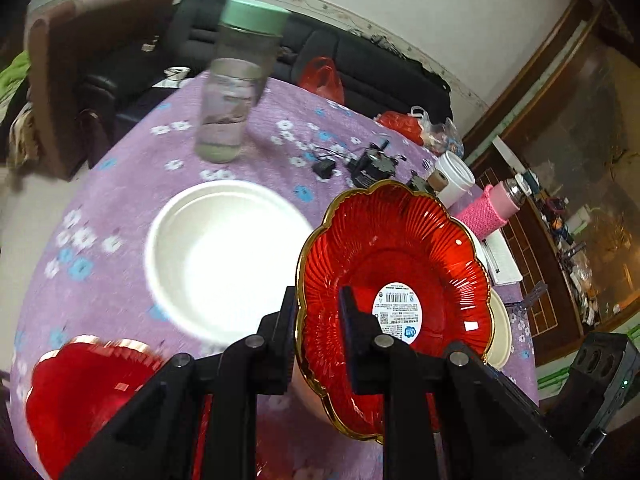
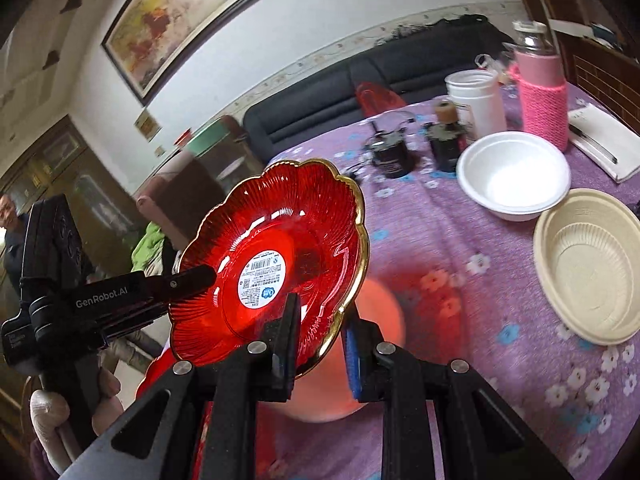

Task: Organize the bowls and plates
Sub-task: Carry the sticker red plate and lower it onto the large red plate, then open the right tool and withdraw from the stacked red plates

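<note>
Both grippers are pinching the same red glass plate [image 1: 396, 280] by its gold scalloped rim, holding it tilted in the air above the purple flowered tablecloth [image 1: 120, 184]. The left gripper [image 1: 318, 332] is clamping the plate's near edge, one finger [image 1: 286, 344] outside the rim and the other lying inside the ribbed well, close to the white barcode sticker [image 1: 398, 312]. In the right wrist view the right gripper [image 2: 320, 344] is closing on the plate's lower rim in the same way, and the left gripper's finger is reaching in from the plate's left side — a gloved hand [image 2: 60, 412] is holding its handle below.

Taking the red plate as the landmark: a white foam bowl [image 1: 224, 256] is sitting on the cloth just to its left in the left wrist view, and a second red dish [image 1: 88, 392] is lying lower left of that. Beyond the white bowl a clear jar with a green lid [image 1: 236, 84] is standing upright. To the plate's right in the right wrist view are a smaller white bowl [image 2: 514, 176] and a beige ribbed bowl [image 2: 588, 264], near each other — whether they touch I cannot tell. Behind them a pink knit-sleeved bottle [image 2: 540, 92] and a white tub [image 2: 474, 100] are standing.
</note>
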Demonstrator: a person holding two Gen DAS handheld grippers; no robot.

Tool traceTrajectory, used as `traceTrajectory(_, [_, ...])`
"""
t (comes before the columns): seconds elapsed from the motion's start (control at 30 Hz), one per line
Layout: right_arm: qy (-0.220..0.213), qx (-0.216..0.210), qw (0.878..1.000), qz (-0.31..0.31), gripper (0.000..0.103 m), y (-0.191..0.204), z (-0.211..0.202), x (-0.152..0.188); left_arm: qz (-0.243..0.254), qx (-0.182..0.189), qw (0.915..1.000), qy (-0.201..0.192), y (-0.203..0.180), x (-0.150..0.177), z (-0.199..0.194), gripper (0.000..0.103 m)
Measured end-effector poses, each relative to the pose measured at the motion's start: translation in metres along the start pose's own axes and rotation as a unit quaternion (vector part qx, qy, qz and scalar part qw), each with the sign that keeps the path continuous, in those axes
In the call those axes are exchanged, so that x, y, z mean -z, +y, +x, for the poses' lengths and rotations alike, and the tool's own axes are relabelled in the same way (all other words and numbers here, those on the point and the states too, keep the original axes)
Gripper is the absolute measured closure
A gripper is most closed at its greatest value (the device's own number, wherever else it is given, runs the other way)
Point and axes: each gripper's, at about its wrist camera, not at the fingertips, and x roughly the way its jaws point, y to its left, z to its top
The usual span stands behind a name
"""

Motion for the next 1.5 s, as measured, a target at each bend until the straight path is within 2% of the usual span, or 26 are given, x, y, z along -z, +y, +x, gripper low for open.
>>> traceTrajectory(0.2, [0.021, -0.024, 0.999, -0.034, 0.082, 0.035, 0.0, 0.024, -0.027, -0.015, 0.9989, -0.035, 0.03, 0.029, -0.05, 0.084])
traceTrajectory(0.47, [0.069, -0.059, 0.993, -0.077, 0.082, 0.084, 0.013, 0.061, -0.073, -0.042, 0.9942, -0.067, 0.08, 0.069, -0.099, 0.084])
traceTrajectory(0.6, [0.093, -0.064, 0.988, -0.104, 0.082, 0.106, 0.025, 0.08, -0.104, -0.051, 0.9908, -0.07, 0.108, 0.09, -0.109, 0.084])
traceTrajectory(0.83, [0.144, -0.06, 0.98, -0.12, 0.082, 0.113, 0.058, 0.108, -0.144, -0.075, 0.9852, -0.054, 0.15, 0.124, -0.102, 0.084])
traceTrajectory(1.0, [0.162, -0.047, 0.976, -0.138, 0.082, 0.119, 0.076, 0.119, -0.146, -0.113, 0.9821, -0.039, 0.16, 0.135, -0.087, 0.084])
traceTrajectory(1.23, [0.17, -0.031, 0.972, -0.161, 0.082, 0.123, 0.081, 0.116, -0.131, -0.151, 0.9789, -0.043, 0.155, 0.135, -0.086, 0.084])
traceTrajectory(1.4, [0.176, -0.016, 0.967, -0.183, 0.078, 0.133, 0.086, 0.12, -0.123, -0.162, 0.978, -0.049, 0.145, 0.136, -0.091, 0.07])
traceTrajectory(1.5, [0.175, -0.008, 0.966, -0.19, 0.072, 0.136, 0.087, 0.12, -0.122, -0.159, 0.9781, -0.058, 0.141, 0.137, -0.096, 0.06])
